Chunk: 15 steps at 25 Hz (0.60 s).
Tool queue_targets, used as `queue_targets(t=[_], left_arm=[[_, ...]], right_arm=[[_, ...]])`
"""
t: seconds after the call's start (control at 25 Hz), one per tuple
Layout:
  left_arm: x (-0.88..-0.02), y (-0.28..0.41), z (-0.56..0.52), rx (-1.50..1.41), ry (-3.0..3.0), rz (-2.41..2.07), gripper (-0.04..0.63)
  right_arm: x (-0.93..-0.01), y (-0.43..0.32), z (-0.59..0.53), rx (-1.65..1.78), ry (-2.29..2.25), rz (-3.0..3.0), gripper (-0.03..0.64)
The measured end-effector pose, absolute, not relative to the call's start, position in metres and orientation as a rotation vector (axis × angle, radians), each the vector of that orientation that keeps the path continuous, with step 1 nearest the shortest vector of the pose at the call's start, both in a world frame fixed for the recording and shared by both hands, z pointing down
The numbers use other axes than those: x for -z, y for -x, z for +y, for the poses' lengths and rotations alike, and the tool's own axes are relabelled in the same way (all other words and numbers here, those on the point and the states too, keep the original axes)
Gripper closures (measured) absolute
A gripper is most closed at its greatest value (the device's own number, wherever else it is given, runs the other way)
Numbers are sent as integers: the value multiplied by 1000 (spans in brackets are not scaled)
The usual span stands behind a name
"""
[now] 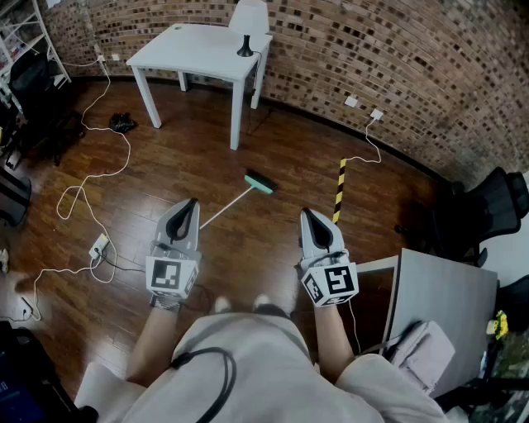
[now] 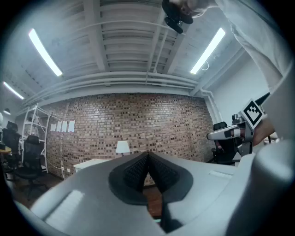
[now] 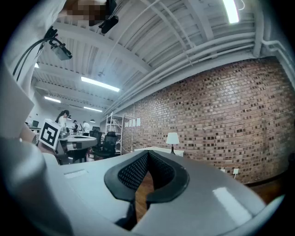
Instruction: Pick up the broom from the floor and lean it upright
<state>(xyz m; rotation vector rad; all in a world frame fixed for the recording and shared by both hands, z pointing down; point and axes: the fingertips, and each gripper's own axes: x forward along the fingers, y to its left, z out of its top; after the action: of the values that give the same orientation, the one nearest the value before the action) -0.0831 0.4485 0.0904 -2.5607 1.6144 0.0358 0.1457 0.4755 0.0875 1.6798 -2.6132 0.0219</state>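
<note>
The broom point(image 1: 237, 198) lies flat on the wooden floor, its teal head point(image 1: 259, 182) pointing away from me and its thin white handle running back toward my left gripper point(image 1: 189, 204). That gripper hovers level above the handle's near end, jaws shut and empty. My right gripper point(image 1: 308, 215) is held level to the right of the broom, also shut on nothing. Both gripper views look along closed tips point(image 2: 147, 156) point(image 3: 147, 153) at the brick wall, and the broom does not appear in them.
A white table point(image 1: 202, 54) with a lamp point(image 1: 247, 25) stands against the brick wall point(image 1: 397, 66). White cables and a power strip point(image 1: 98, 245) trail over the floor at left. A yellow-black striped bar point(image 1: 339, 191) lies right of the broom. A grey desk point(image 1: 442, 306) and office chairs are at right.
</note>
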Motion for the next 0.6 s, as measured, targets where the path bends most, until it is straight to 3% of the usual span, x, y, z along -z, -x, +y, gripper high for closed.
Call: queue_targets(t=[0.6], left_arm=[[-100,95,404,28,2554,1620,594]], right_arm=[[-92,-134,420,-48,-1659,-2655,603]])
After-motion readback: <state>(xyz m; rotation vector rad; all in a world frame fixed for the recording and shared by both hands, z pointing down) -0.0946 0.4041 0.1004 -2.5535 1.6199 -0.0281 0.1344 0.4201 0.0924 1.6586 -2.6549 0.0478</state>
